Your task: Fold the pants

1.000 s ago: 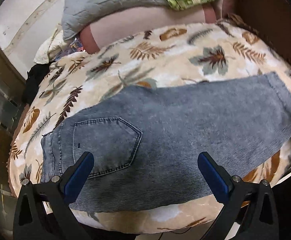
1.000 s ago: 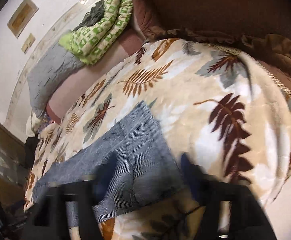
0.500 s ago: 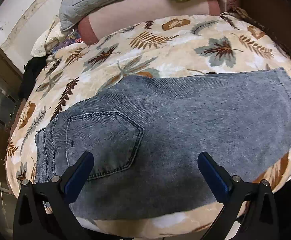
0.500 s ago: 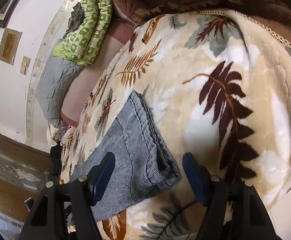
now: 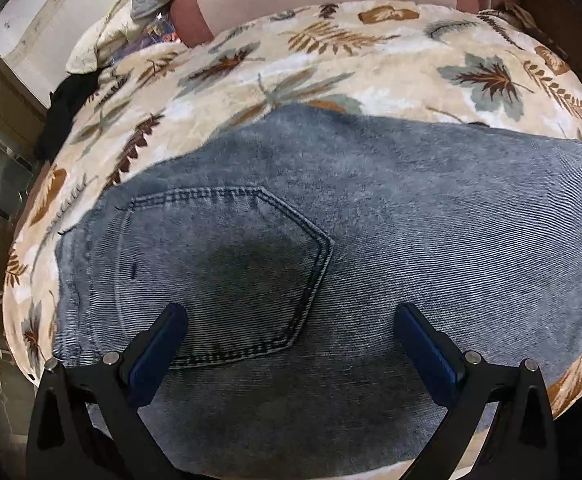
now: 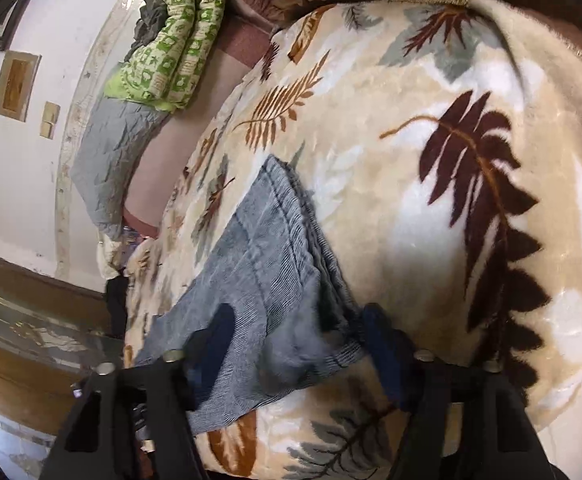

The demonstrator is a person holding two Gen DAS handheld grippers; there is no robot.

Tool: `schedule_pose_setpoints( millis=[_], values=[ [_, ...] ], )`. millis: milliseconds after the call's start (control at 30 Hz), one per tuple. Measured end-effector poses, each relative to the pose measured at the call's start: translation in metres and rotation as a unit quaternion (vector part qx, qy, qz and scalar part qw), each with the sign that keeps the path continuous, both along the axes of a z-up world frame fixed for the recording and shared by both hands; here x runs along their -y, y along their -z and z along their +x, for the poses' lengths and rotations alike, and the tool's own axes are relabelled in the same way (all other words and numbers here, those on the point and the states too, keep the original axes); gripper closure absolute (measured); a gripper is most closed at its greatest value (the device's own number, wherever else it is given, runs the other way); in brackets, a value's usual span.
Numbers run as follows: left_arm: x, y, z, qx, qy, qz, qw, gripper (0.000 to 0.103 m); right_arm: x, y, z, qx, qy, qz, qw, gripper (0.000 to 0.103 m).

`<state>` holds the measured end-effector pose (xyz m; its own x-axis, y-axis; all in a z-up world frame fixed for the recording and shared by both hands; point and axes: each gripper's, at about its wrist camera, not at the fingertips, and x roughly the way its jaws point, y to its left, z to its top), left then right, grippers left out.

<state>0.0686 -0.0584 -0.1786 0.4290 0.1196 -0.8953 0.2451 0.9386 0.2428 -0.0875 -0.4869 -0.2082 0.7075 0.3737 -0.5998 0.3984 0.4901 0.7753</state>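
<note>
Grey-blue jeans (image 5: 411, 220) lie folded lengthwise across a leaf-print blanket (image 5: 331, 48), back pocket (image 5: 231, 260) facing up. My left gripper (image 5: 291, 340) hovers close over the waist end, open wide, its blue pads either side of the pocket's lower corner with nothing pinched. In the right wrist view the stacked leg hems of the jeans (image 6: 267, 248) lie between the fingers of my right gripper (image 6: 299, 344). Its jaws are closing around that hem corner, and the pads do not visibly press on the cloth.
The blanket (image 6: 411, 160) covers a bed that drops off just below both grippers. A grey pillow (image 6: 107, 160) and a green patterned quilt (image 6: 171, 40) are at the far end by the white wall. A dark garment (image 5: 67, 104) hangs at the left edge.
Both grippers have come down closer to the jeans. The right gripper rolled and its fingers drew nearer together around the hem. The left gripper's jaws stayed wide.
</note>
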Motion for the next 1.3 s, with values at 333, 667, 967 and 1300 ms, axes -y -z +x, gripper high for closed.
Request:
schedule_pose_setpoints(
  millis=[333,667,967,1300],
  values=[
    [0.018,-0.025,-0.004,0.03,0.021,-0.026,0.999,0.0,0.0,0.01,0.008,0.001,0.013,0.038,0.999,0.059],
    [0.116,-0.02,-0.003,0.018,0.098,-0.032,0.9945,0.0,0.012,0.016,-0.002,0.024,0.036,0.094,0.995,0.046],
    [0.164,0.003,-0.001,0.0,0.105,-0.034,0.9939,0.0,0.001,0.007,0.011,0.02,0.007,0.036,0.999,0.048],
    [0.166,0.021,0.013,-0.034,0.095,-0.058,0.9932,0.0,-0.004,-0.001,0.013,0.028,-0.001,-0.007,1.0,0.073]
  ],
)
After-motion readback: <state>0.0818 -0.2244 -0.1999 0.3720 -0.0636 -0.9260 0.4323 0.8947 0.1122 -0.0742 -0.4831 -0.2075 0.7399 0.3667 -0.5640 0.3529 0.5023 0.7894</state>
